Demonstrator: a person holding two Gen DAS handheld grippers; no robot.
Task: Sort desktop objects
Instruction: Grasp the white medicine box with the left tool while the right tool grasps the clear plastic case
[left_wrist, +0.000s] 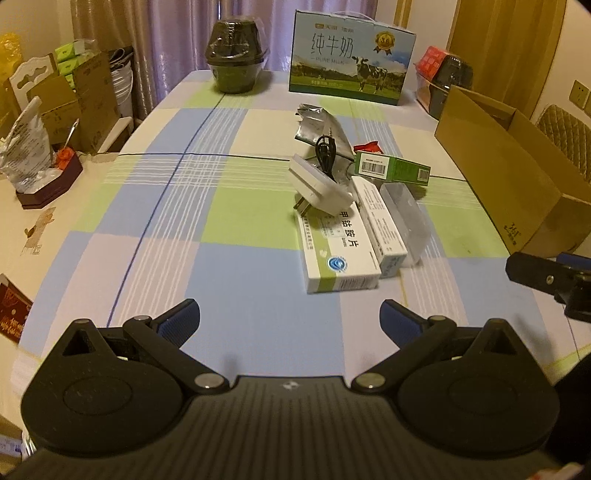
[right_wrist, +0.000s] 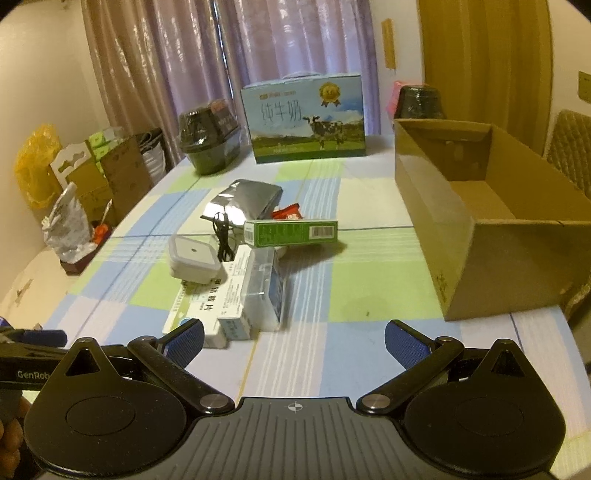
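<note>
A heap of small objects lies mid-table: a white medicine box with a green stripe (left_wrist: 338, 254) (right_wrist: 192, 306), a narrow white box (left_wrist: 380, 225) (right_wrist: 236, 295), a clear plastic case (left_wrist: 404, 218) (right_wrist: 264, 291), a white plug adapter (left_wrist: 317, 186) (right_wrist: 192, 260), a black cable (left_wrist: 327, 153) (right_wrist: 223, 236), a green box (left_wrist: 391, 168) (right_wrist: 291, 232), a silver foil pouch (left_wrist: 319, 127) (right_wrist: 243, 199) and a red packet (left_wrist: 369, 147) (right_wrist: 288, 212). An open cardboard box (left_wrist: 509, 177) (right_wrist: 476, 218) stands to the right. My left gripper (left_wrist: 290, 323) and right gripper (right_wrist: 293, 343) hover open and empty, short of the heap.
A milk carton (left_wrist: 351, 59) (right_wrist: 304, 118) and dark wrapped bowls (left_wrist: 234, 55) (right_wrist: 208, 142) stand at the table's far edge. Cartons and bags crowd the left side beyond the table (left_wrist: 66, 96). The other gripper shows at the edge (left_wrist: 550, 280) (right_wrist: 29, 354). A checked cloth (left_wrist: 229, 236) covers the table.
</note>
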